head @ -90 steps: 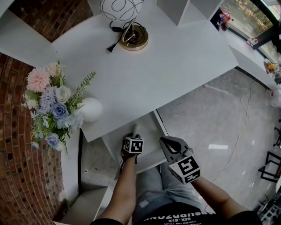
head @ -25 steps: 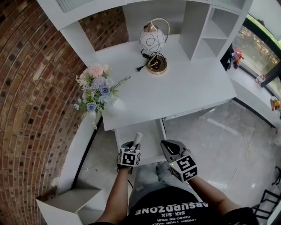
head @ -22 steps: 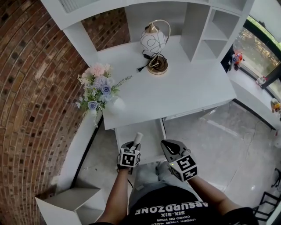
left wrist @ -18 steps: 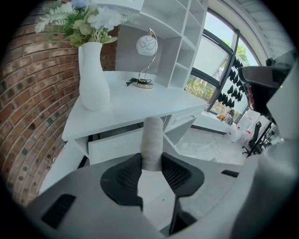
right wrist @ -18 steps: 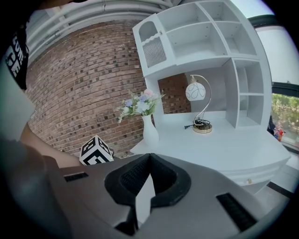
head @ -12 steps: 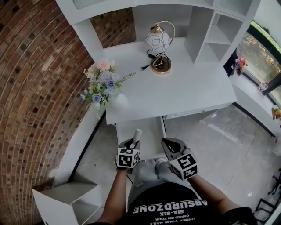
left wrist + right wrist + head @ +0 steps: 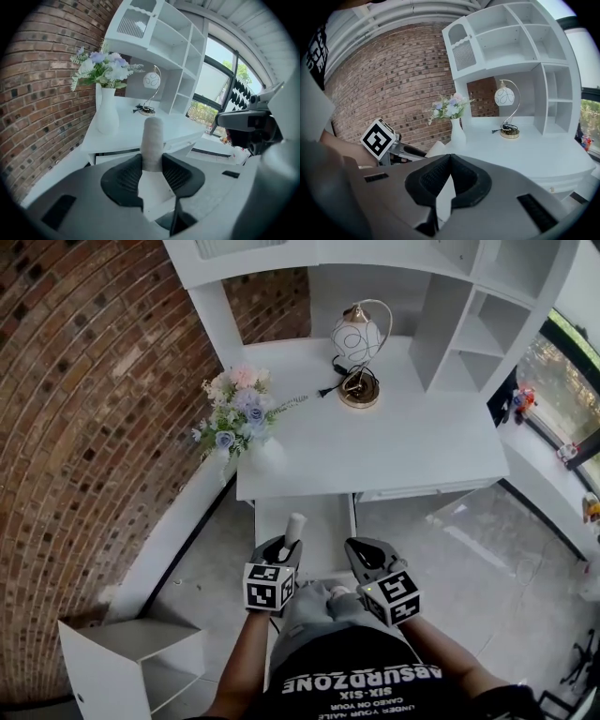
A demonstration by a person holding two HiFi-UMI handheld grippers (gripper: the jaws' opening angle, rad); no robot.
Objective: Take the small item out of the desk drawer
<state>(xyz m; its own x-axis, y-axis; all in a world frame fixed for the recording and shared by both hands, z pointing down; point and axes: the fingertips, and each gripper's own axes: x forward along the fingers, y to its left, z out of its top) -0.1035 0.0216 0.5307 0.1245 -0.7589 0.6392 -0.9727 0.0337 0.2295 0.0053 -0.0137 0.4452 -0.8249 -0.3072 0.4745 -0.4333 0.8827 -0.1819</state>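
The small item is a white cylindrical roll [image 7: 293, 527] [image 7: 153, 140]. It stands upright between the pads of my left gripper [image 7: 284, 551] [image 7: 153, 161], which is shut on its lower end, above the open desk drawer [image 7: 323, 519]. My right gripper [image 7: 357, 550] [image 7: 450, 159] hangs just to the right over the drawer's front edge, its jaws shut with nothing between them. In the left gripper view the right gripper [image 7: 248, 126] shows at the right edge. The left gripper's marker cube [image 7: 378, 138] shows in the right gripper view.
The white desk [image 7: 394, 442] carries a vase of flowers [image 7: 239, 418] at its left edge and a globe lamp [image 7: 359, 357] with a cord at the back. Shelves [image 7: 478, 324] rise at the right. A brick wall [image 7: 84, 427] runs on the left, and a white box [image 7: 131, 662] stands on the floor.
My left gripper has risen with the white roll, up from the drawer. The head view has pulled back, so the desk looks farther off. The right gripper has barely shifted.
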